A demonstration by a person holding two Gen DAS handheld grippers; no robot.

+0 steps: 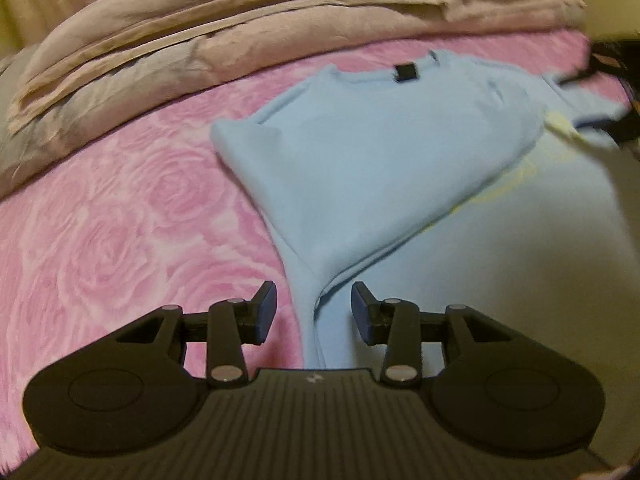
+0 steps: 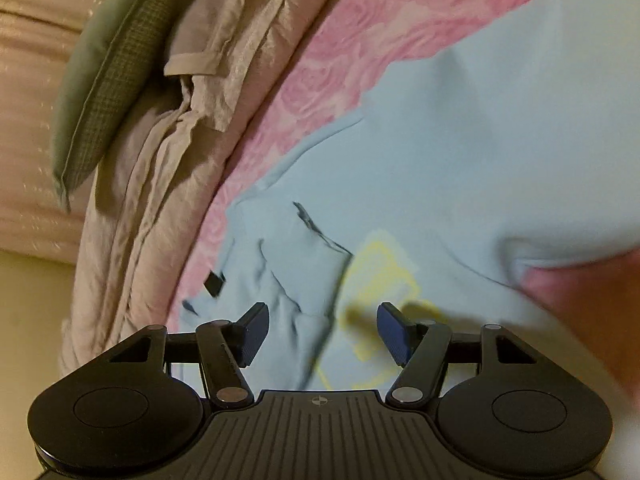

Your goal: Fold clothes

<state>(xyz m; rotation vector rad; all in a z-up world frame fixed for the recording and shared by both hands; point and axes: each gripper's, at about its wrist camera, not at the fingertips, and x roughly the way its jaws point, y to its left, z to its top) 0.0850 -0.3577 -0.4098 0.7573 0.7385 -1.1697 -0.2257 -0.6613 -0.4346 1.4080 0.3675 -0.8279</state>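
Both the left gripper (image 1: 313,306) and right gripper (image 2: 322,330) hold their fingers apart, seemingly empty, over the blue shirt (image 1: 372,152).

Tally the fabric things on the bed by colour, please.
Light blue: 1, the t-shirt
Pink: 1, the rose-patterned bedspread
Beige: 1, the folded quilt
Grey-green: 1, the pillow
Total: 4
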